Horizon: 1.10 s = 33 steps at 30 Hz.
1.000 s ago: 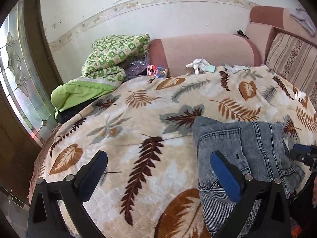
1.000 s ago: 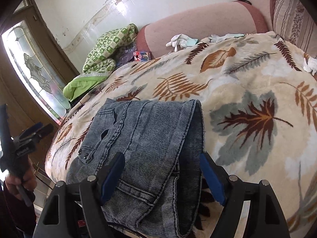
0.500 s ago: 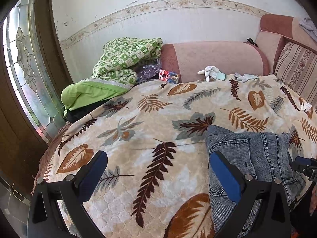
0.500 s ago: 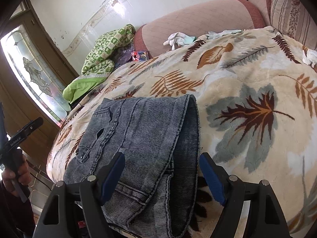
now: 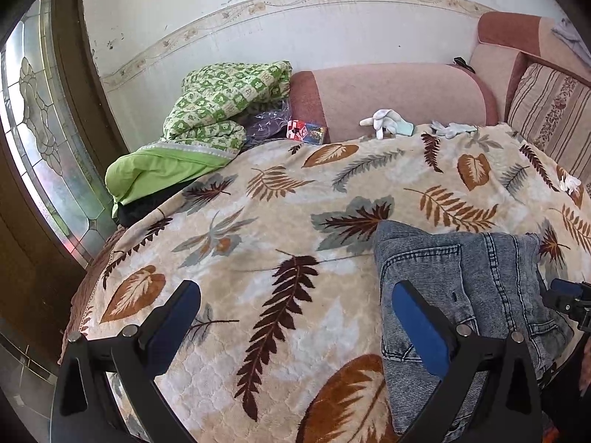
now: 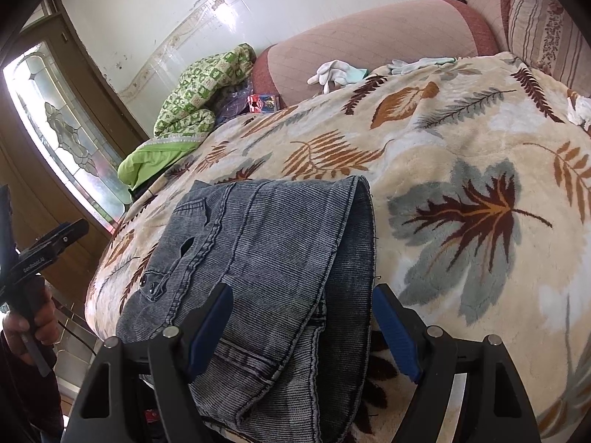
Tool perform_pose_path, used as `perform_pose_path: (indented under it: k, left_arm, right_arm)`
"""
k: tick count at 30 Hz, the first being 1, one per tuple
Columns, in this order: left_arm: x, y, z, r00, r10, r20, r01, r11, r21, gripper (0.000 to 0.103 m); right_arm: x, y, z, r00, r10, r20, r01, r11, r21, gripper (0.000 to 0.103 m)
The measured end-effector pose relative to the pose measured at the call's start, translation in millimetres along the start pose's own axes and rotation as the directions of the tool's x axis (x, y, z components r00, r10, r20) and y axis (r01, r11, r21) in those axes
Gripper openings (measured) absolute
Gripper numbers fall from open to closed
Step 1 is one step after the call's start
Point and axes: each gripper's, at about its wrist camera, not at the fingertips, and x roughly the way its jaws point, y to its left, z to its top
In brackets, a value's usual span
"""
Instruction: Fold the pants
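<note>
A pair of grey-blue denim pants [image 6: 266, 258] lies folded into a compact stack on the leaf-patterned blanket [image 6: 461, 147], near its front edge. In the left wrist view the pants [image 5: 461, 280] sit at the lower right. My right gripper [image 6: 303, 328] hovers open just above the stack's near end, with nothing pressed between its blue pads. Over bare blanket to the left of the pants, my left gripper [image 5: 295, 317] stands wide open and empty. In the right wrist view a hand holds the left gripper's handle [image 6: 33, 258] at the far left.
A green checked quilt [image 5: 221, 110] and a lime cloth [image 5: 159, 170] are piled at the back left. White gloves [image 5: 388, 122] and a small printed box [image 5: 306, 131] lie by the pink sofa arm [image 5: 388, 92]. A glazed door [image 5: 33, 147] stands left.
The left gripper has drawn back and up a little, so the pants sit lower right and more wall shows. The right gripper has barely shifted over the stack.
</note>
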Motion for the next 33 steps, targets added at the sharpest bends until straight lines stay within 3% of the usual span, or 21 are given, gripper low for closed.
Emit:
perform_pose_path:
  k: [5, 10, 15, 33]
  left_arm:
    - [8, -14, -6, 0.999, -0.015, -0.039, 0.016, 1.000, 0.025, 0.103]
    - [9, -34, -5, 0.998, -0.022, -0.051, 0.026, 0.997, 0.078, 0.103]
    - [2, -46, -3, 0.999, -0.024, -0.038, 0.028, 0.993, 0.111, 0.103]
    - [-3, -35, -5, 0.999, 0.011, -0.038, -0.008, 0.996, 0.091, 0.103]
  right_arm:
    - [2, 1, 2, 0.998, -0.069, -0.009, 0.069, 0.998, -0.007, 0.081]
    - [-6, 16, 14, 0.973, -0.230, -0.011, 0.229, 0.972, -0.047, 0.081]
    - [-21, 37, 29, 0.956, -0.293, 0.025, 0.294, 0.949, -0.114, 0.081]
    - [-43, 95, 41, 0.922, -0.350, 0.164, 0.382, 0.889, -0.252, 0.081]
